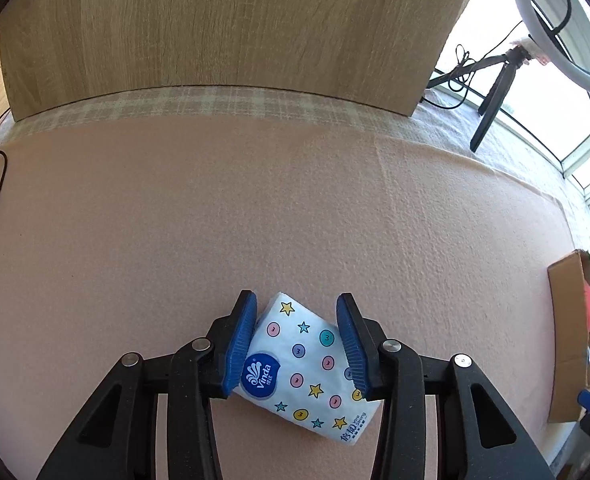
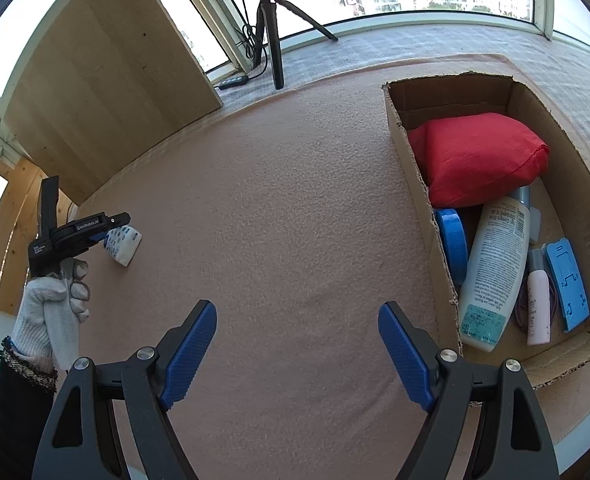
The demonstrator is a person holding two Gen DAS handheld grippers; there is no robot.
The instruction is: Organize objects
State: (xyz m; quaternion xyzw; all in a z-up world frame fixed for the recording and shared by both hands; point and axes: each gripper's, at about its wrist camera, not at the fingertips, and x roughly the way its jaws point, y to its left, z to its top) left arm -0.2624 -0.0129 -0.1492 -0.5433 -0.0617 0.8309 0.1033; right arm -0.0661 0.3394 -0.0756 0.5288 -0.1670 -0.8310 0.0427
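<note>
A white tissue pack [image 1: 303, 368] printed with stars and coloured dots lies tilted on the pink felt mat [image 1: 255, 208]. My left gripper [image 1: 297, 300] has its blue pads pressed against both sides of the pack. In the right wrist view the same gripper [image 2: 107, 236] is held by a gloved hand [image 2: 51, 308] at the mat's left, with the tissue pack [image 2: 123, 246] in its fingers. My right gripper [image 2: 298, 312] hovers open over bare mat with nothing between its pads. A cardboard box [image 2: 415, 200] stands just to its right.
The box holds a red cushion [image 2: 479, 156], a white bottle [image 2: 495, 268], a blue lid [image 2: 453, 246], a small pink bottle [image 2: 538, 300] and a blue flat piece [image 2: 567, 284]. A wooden board [image 1: 231, 28] stands behind the mat. A tripod [image 2: 273, 32] stands by the window.
</note>
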